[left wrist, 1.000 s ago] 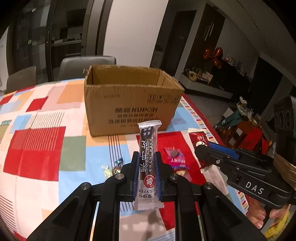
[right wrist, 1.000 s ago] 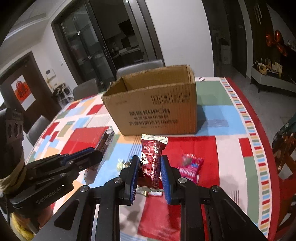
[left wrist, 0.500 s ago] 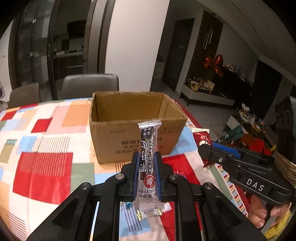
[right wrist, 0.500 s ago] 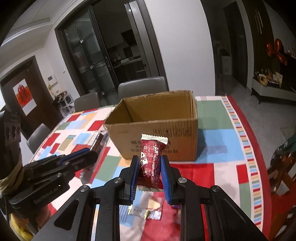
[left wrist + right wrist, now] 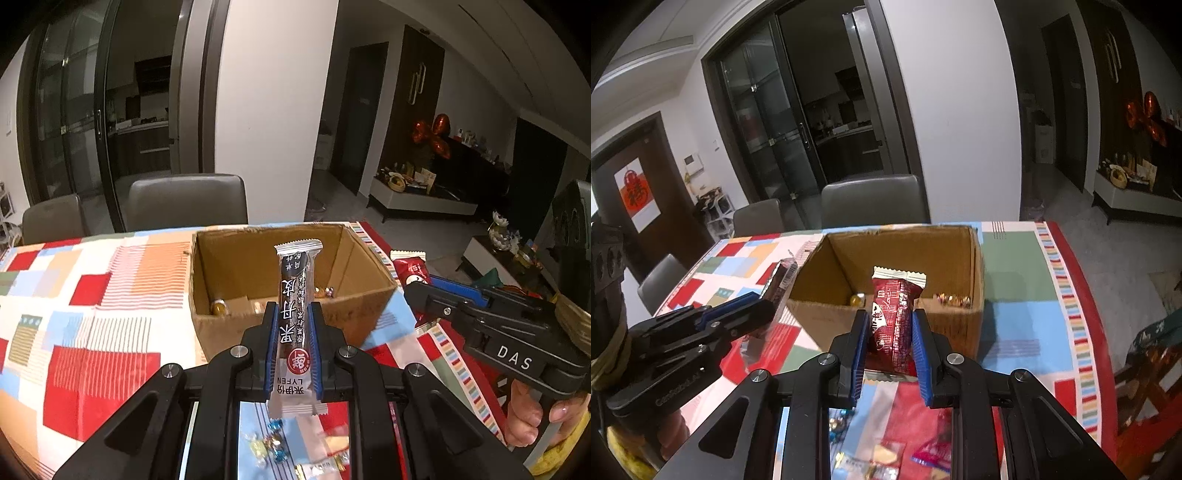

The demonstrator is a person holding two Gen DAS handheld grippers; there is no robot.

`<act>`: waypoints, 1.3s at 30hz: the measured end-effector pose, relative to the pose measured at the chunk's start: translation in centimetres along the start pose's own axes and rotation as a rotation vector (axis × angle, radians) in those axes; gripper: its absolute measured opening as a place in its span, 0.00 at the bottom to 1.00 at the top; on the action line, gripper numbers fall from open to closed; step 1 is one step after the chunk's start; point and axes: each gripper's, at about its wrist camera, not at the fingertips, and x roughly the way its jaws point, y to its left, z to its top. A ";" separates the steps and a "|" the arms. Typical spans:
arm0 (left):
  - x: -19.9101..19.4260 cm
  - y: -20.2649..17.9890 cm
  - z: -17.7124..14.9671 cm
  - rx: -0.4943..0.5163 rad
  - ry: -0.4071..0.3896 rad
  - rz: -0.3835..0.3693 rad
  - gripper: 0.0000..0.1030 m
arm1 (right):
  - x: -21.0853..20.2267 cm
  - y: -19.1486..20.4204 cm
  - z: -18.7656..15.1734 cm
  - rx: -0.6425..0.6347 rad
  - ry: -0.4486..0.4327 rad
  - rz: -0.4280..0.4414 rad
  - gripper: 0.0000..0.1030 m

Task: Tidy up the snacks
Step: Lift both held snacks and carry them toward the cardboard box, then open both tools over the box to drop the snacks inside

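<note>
A big table (image 5: 92,302) wears a tablecloth of red, blue, orange and white squares. Two grey chairs (image 5: 186,201) stand at its far edge.

An open cardboard box (image 5: 354,317) sits on the table near the far right corner. A few small wrapped candies (image 5: 951,300) lie on the bottom of the box.

The left gripper (image 5: 293,325) is up in the air in front of the box. Its blue pads pinch a long black snack bar (image 5: 295,295) with white ends, and the bar stands upright with its top over the box.

The right gripper (image 5: 890,332) is beside it, also above the table. It pinches a dark red snack packet (image 5: 895,314), which stands up in front of the open box.

More little candies (image 5: 269,445) lie on the table near the close edge, under the grippers. They look blurry.
</note>
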 end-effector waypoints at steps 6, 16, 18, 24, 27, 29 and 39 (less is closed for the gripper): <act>1.7 1.0 1.7 0.003 0.009 0.008 0.16 | 1.8 -0.2 1.7 -0.021 0.011 -0.010 0.24; 4.8 2.2 3.8 0.007 0.019 0.013 0.16 | 4.6 -0.2 4.1 -0.051 0.031 -0.027 0.24; 5.4 2.3 4.1 0.010 0.021 0.018 0.16 | 5.2 -0.4 4.4 -0.049 0.036 -0.022 0.24; 7.2 2.9 4.7 0.016 0.024 0.052 0.17 | 6.9 -0.7 4.7 -0.036 0.049 -0.028 0.24; 7.3 2.7 4.7 0.038 0.012 0.072 0.32 | 7.7 -1.1 4.5 -0.025 0.050 -0.048 0.34; 7.0 2.6 4.5 0.042 0.006 0.073 0.33 | 7.8 -1.2 4.3 -0.027 0.054 -0.059 0.37; 3.8 1.9 2.9 0.018 -0.015 0.073 0.33 | 4.9 -0.2 2.8 -0.045 0.024 -0.040 0.37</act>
